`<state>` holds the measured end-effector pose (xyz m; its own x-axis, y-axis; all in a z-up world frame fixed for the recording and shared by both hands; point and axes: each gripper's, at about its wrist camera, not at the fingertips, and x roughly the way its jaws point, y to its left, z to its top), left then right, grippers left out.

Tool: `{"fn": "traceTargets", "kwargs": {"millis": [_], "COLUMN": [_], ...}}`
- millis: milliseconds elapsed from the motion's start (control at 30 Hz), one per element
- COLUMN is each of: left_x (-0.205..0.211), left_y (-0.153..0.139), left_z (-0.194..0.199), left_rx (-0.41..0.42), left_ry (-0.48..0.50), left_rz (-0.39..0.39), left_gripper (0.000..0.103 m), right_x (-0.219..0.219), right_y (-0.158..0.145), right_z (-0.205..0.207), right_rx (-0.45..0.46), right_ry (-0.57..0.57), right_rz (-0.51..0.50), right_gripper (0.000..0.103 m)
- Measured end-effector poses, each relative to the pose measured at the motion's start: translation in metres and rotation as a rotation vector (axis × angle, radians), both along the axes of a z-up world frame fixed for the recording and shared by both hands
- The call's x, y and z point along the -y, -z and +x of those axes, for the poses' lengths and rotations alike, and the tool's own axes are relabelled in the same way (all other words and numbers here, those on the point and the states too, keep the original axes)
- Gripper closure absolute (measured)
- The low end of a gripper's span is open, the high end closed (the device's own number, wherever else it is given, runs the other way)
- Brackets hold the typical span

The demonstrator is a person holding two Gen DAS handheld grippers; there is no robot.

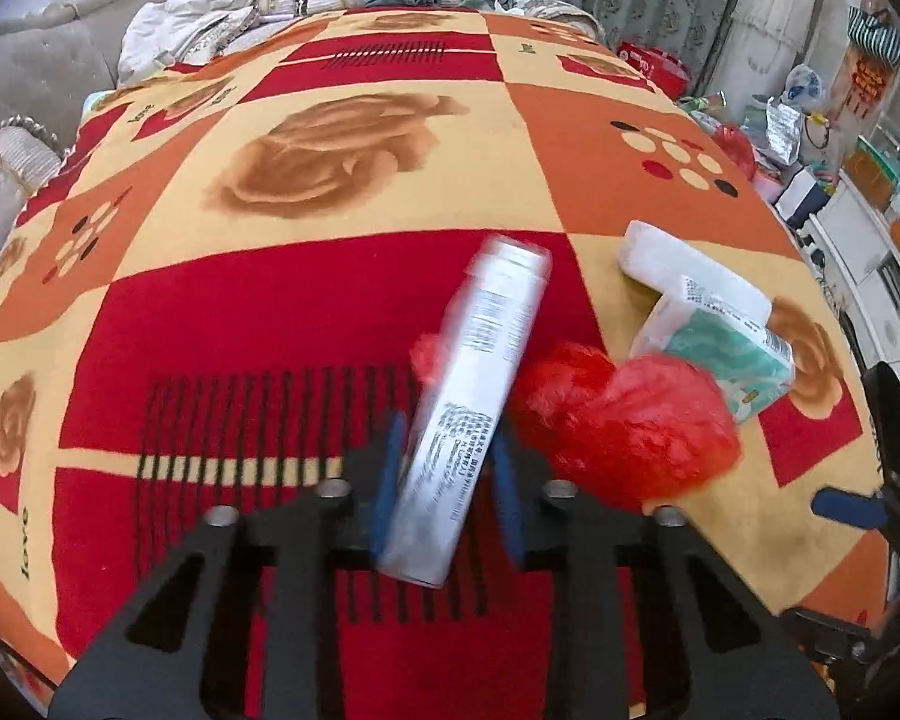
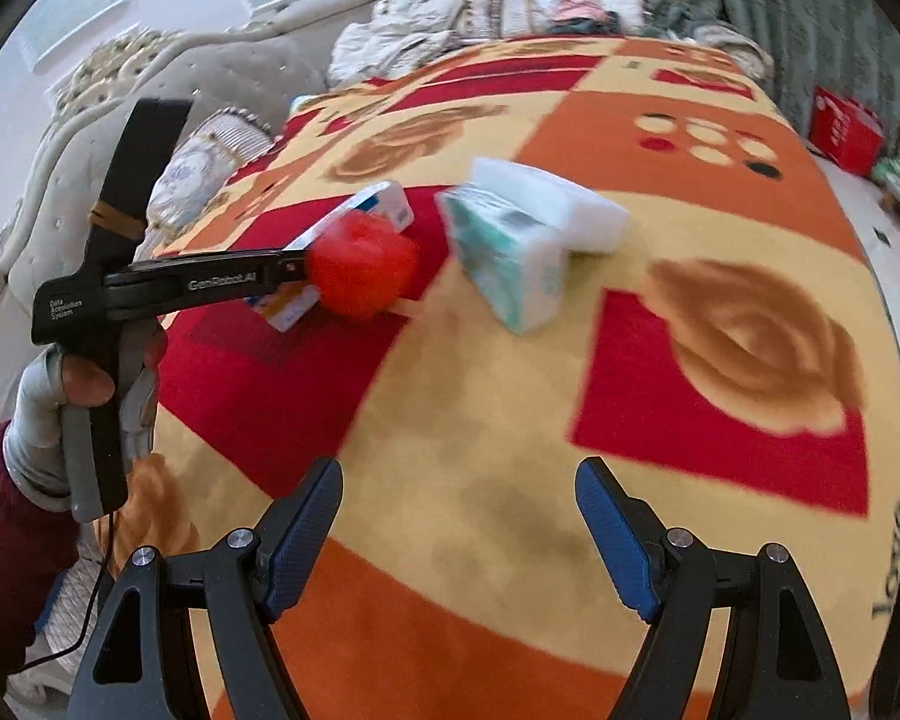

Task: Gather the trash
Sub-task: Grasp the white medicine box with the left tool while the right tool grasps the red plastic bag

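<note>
My left gripper (image 1: 447,438) is shut on a long white box with printed text (image 1: 471,402), held tilted above the patterned bedspread (image 1: 330,252). A crumpled red plastic bag (image 1: 624,420) lies just right of it, partly behind the box. A green-and-white tissue pack (image 1: 726,348) and a white foam block (image 1: 672,264) lie beyond. In the right wrist view my right gripper (image 2: 459,516) is open and empty above the spread, nearer than the tissue pack (image 2: 504,258) and foam block (image 2: 546,198). The left gripper (image 2: 210,285) shows from the side with the box (image 2: 360,210) and red bag (image 2: 360,267).
Pillows and bedding (image 1: 210,6) are heaped at the far end of the bed. A padded headboard (image 2: 120,96) is on the left. Clutter, a red bag (image 1: 654,66) and shelves (image 1: 858,222) stand beside the bed on the right.
</note>
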<state>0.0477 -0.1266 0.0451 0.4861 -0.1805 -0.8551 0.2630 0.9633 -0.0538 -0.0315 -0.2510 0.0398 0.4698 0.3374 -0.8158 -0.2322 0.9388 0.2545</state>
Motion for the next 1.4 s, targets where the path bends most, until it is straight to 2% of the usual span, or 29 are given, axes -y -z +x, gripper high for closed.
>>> {"fn": "traceTargets", "kwargs": {"millis": [167,367,500,600,633,667,867,1100,1400], "left_x": [-0.034,-0.065,-0.075,-0.079,-0.079,-0.078,-0.065,-0.046,-0.011], "left_y": [-0.012,-0.023,-0.021,-0.019,-0.019,-0.019,-0.018,-0.024,-0.026], "left_z": [-0.013,-0.037,-0.046,-0.050,-0.051,-0.052,-0.059,-0.073,-0.093], "left_rx": [0.012,0.017,0.006,0.002,0.004,0.006,0.004,0.013,0.012], "left_ry": [-0.063,-0.093,-0.111,-0.124,-0.126,-0.126,-0.101,-0.074,-0.034], "left_rz": [-0.052,-0.104,-0.126,-0.146,-0.150,-0.152,-0.168,-0.178,-0.169], "left_gripper": [0.081,0.081,0.081,0.081,0.081,0.081,0.081,0.081,0.081], "right_x": [-0.024,-0.061,-0.076,-0.084,-0.086,-0.087,-0.082,-0.057,-0.018], "right_y": [0.001,-0.001,-0.002,0.005,0.008,0.010,0.004,-0.018,-0.020], "right_z": [0.026,0.063,0.086,0.102,0.105,0.106,0.086,0.048,0.000], "right_rx": [0.010,0.051,0.083,0.066,0.058,0.054,0.093,0.135,0.123], "right_ry": [-0.027,-0.062,-0.050,-0.041,-0.042,-0.046,-0.070,-0.052,0.000], "right_rz": [0.037,0.028,0.013,0.012,0.011,0.013,0.001,0.018,0.029], "right_gripper": [0.025,0.025,0.025,0.025,0.033,0.054,0.068,0.068,0.068]}}
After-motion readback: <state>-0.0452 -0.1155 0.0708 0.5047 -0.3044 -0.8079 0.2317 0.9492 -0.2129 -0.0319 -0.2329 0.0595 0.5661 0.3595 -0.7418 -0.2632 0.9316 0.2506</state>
